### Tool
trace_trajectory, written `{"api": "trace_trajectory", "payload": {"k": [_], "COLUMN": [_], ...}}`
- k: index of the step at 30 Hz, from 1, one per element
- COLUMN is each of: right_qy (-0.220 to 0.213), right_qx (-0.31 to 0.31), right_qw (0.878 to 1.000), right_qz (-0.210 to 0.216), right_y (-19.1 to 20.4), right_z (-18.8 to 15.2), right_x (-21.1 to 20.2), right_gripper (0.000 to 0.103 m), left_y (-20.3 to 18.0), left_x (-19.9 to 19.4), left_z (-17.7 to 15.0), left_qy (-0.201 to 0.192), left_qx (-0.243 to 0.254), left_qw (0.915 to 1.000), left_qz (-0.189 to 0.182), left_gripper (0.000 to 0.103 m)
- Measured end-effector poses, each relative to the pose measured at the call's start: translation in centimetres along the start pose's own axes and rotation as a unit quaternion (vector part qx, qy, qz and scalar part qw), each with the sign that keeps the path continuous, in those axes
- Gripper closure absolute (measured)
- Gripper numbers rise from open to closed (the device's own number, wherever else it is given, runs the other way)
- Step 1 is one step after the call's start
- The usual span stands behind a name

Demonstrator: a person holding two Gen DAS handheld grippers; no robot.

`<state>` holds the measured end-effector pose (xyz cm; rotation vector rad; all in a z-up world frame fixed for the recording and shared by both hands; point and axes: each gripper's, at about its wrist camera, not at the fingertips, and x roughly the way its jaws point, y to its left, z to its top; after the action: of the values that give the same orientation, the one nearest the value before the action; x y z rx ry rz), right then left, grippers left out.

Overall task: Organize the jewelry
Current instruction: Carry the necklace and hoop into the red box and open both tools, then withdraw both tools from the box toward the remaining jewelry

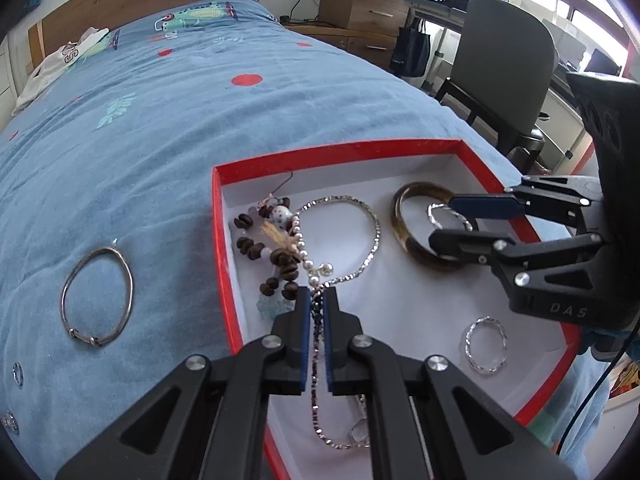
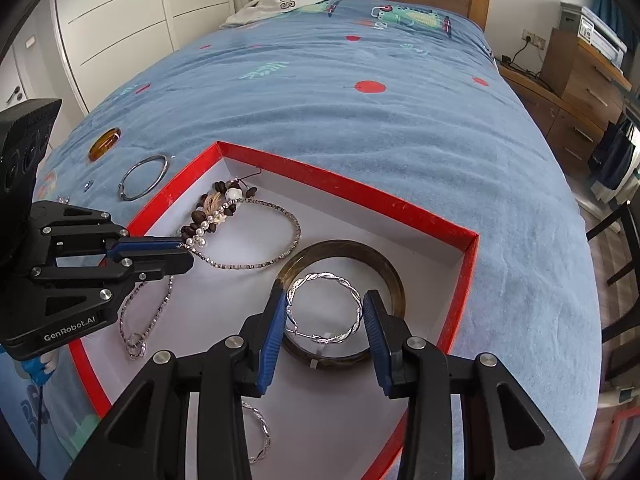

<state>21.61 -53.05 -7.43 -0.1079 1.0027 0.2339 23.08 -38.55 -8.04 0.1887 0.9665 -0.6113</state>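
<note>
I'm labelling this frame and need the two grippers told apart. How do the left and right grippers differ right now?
The left gripper has its jaws nearly shut, pinching a thin chain necklace; the right gripper has its jaws spread wide. The left grips its piece, while the right only brackets a twisted silver bangle lying inside a dark brown bangle. Both sit over the red box and have blue pads.

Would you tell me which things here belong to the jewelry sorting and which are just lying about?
Job: red box, twisted silver bangle, brown bangle, chain necklace, silver bangle on bed, amber oval.
Lying about: white garment, office chair, wooden drawers.
</note>
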Motion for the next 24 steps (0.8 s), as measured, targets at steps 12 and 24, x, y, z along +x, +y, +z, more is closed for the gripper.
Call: {"api": "trace_trajectory", "payload": {"k": [12,24], "right_qy": [0.016,-0.009], "right_qx": [-0.038,-0.016], "right_qw": [0.999,0.999], "right_qz": [-0.024,-0.035], "right_y": [1.3,1.5], "right_z": [0.0,-0.4], "right_x": [0.5,-3.1], "right_gripper": [0.061,0.054], "left_y": [0.0,0.0], "left_x": [-0.1,-1.4], "left_z": [0.1,0.2], "left_qy": [-0.001,0.003], "left_qx": [-0.002,-0.008], "left_qw": [1.0000,0.9999], "left_qz": [0.002,-0.013], "left_gripper": [0.096,0.073]}}
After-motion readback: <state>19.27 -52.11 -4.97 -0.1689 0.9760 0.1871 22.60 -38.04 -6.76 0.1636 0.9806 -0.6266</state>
